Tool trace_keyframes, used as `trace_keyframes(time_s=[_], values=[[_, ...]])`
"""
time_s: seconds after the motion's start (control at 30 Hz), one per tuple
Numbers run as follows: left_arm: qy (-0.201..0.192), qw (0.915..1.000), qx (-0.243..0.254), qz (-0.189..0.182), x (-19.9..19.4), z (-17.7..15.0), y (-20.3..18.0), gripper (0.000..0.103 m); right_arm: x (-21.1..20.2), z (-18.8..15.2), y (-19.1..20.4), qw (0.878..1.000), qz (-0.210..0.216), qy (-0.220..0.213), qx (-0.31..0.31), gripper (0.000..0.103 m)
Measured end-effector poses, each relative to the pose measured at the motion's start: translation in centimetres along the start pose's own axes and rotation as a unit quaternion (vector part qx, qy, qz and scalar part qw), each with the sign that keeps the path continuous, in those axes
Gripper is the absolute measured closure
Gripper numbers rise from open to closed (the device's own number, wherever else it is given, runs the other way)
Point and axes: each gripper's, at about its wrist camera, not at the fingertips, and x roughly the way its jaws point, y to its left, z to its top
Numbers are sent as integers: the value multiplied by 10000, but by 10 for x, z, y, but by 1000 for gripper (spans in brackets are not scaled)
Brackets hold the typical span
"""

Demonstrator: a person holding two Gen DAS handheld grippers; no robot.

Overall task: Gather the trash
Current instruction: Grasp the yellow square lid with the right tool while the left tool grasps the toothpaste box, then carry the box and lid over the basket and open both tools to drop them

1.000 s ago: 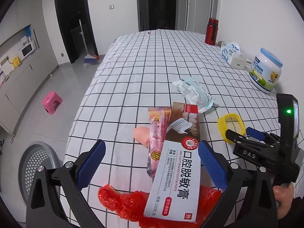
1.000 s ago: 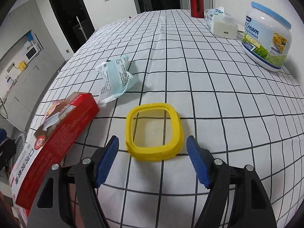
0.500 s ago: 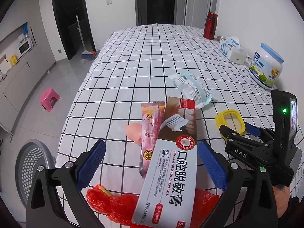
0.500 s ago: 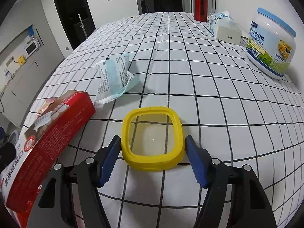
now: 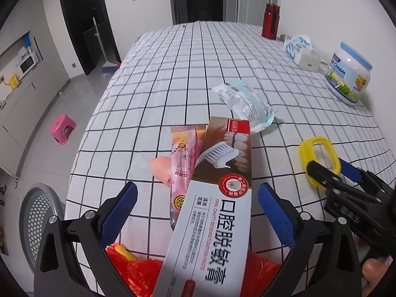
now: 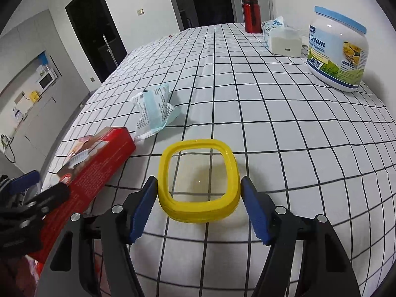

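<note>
My left gripper [image 5: 196, 212] is open above a red plastic bag [image 5: 138, 269] that holds a toothpaste box [image 5: 212, 212] and a pink snack wrapper [image 5: 182, 163]; I cannot see what holds the bag. My right gripper [image 6: 199, 205] is open, its blue pads on either side of a yellow-rimmed clear lid [image 6: 199, 180] that lies on the checked tablecloth [image 6: 272, 113]. The lid also shows in the left wrist view [image 5: 318, 152]. A crumpled pale blue and white packet [image 6: 154, 109] lies farther back, also seen in the left wrist view [image 5: 245, 104].
A cream powder jar [image 6: 337, 49], a tissue pack with a white box [image 6: 282, 39] and a red bottle [image 6: 251, 12] stand along the right wall side. A grey mesh bin [image 5: 37, 222] and a pink stool [image 5: 61, 128] are on the floor at left.
My right gripper has moved forward until its pads flank the yellow lid. The left gripper, with the bag and box below it, has drawn back and risen a little.
</note>
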Motion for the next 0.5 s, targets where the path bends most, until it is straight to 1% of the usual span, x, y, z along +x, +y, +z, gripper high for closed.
trace_keyframes(time_s=[0.07, 0.1, 0.13, 0.2, 0.23, 0.33, 0.4, 0.5], values=[[55, 10000, -1, -6, 4, -1, 0, 9, -3, -1, 1, 10000, 23, -27, -13, 37], [70, 10000, -4, -2, 5, -1, 0, 17, -4, -2, 2, 10000, 27, -35, -18, 37], [109, 9999, -1, -52, 7, -2, 0, 21, -5, -3, 3, 10000, 38, -42, -22, 37], [169, 9997, 14, -197, 8, -3, -2, 41, -7, -4, 4, 10000, 58, -49, -27, 37], [185, 9995, 40, -253, 8, -4, -3, 44, -8, -5, 4, 10000, 66, -51, -28, 37], [102, 9996, 114, -239, 3, -7, -7, 47, -10, -6, 6, 9999, 98, -62, -20, 37], [72, 9995, 106, -287, 0, -7, -6, 50, -12, -7, 6, 9999, 123, -79, -11, 37], [-43, 9995, 57, -321, -10, -6, -3, 51, -17, -9, 8, 9998, 155, -107, -6, 37]])
